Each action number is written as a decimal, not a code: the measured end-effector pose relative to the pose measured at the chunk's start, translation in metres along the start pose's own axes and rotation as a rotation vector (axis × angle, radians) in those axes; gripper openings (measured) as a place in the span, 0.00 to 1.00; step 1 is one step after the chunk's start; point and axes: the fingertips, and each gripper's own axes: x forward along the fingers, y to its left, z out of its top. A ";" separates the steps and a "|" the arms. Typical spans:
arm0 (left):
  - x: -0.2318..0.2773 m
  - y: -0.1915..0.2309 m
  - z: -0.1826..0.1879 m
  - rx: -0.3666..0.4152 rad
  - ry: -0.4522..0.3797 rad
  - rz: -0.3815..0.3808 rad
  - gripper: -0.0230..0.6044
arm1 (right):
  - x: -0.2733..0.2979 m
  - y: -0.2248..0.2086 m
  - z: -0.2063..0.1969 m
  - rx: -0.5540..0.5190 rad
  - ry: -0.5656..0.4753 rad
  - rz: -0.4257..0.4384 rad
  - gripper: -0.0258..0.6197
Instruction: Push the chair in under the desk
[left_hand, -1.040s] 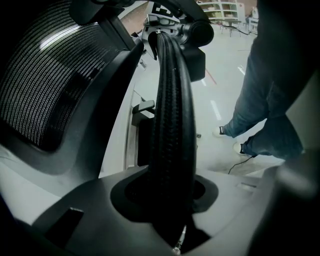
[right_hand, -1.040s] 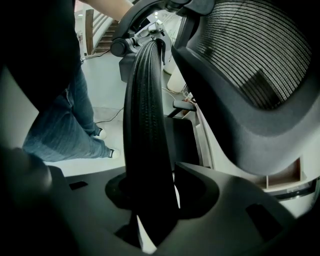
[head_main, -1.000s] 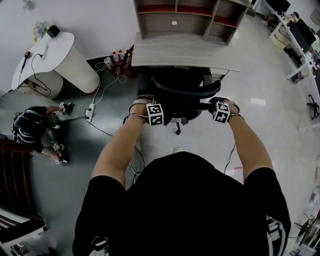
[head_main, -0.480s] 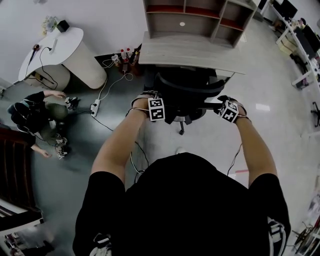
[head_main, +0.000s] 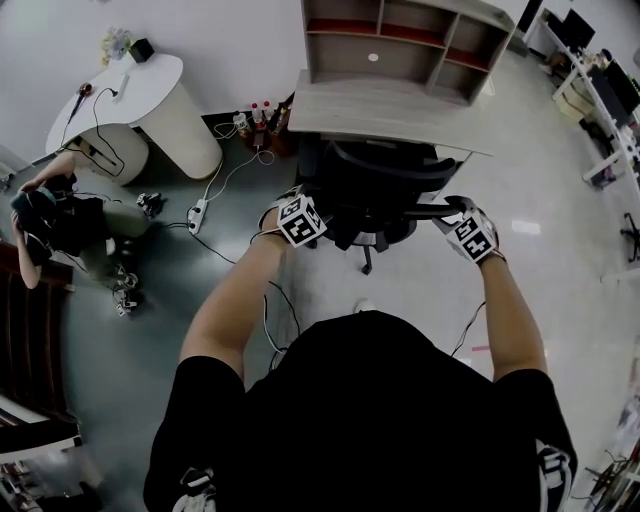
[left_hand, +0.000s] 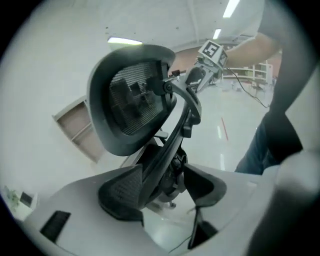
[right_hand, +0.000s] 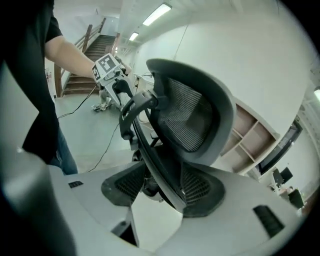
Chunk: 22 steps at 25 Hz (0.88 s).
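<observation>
The black mesh office chair (head_main: 375, 180) stands with its seat under the light wooden desk (head_main: 390, 110), its back toward me. My left gripper (head_main: 300, 215) is at the back's left side and my right gripper (head_main: 465, 230) at its right side. In the left gripper view the chair's back frame (left_hand: 170, 145) runs between the opening jaws of the left gripper (left_hand: 165, 192), with a gap to the right pad. In the right gripper view the frame (right_hand: 155, 160) crosses between the closing jaws of the right gripper (right_hand: 165, 192), and a gap shows beside the left pad.
A hutch with shelves (head_main: 400, 40) sits on the desk. Bottles (head_main: 262, 113), a power strip and cables (head_main: 197, 213) lie left of the chair. A round white table (head_main: 150, 100) and a crouching person (head_main: 60, 215) are further left. White desks (head_main: 600, 110) line the right.
Both grippers' jaws have spread off the chair back. The chair sits closer under the desk, and the right gripper has drifted out to the right.
</observation>
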 end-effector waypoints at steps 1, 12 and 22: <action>-0.004 -0.001 0.001 -0.026 -0.023 0.008 0.45 | -0.003 0.005 0.005 0.004 -0.015 -0.009 0.38; -0.064 -0.012 0.040 -0.294 -0.315 0.064 0.40 | -0.038 0.030 0.039 0.321 -0.216 -0.105 0.28; -0.078 -0.024 0.022 -0.440 -0.398 0.075 0.29 | -0.053 0.053 0.046 0.596 -0.322 -0.094 0.20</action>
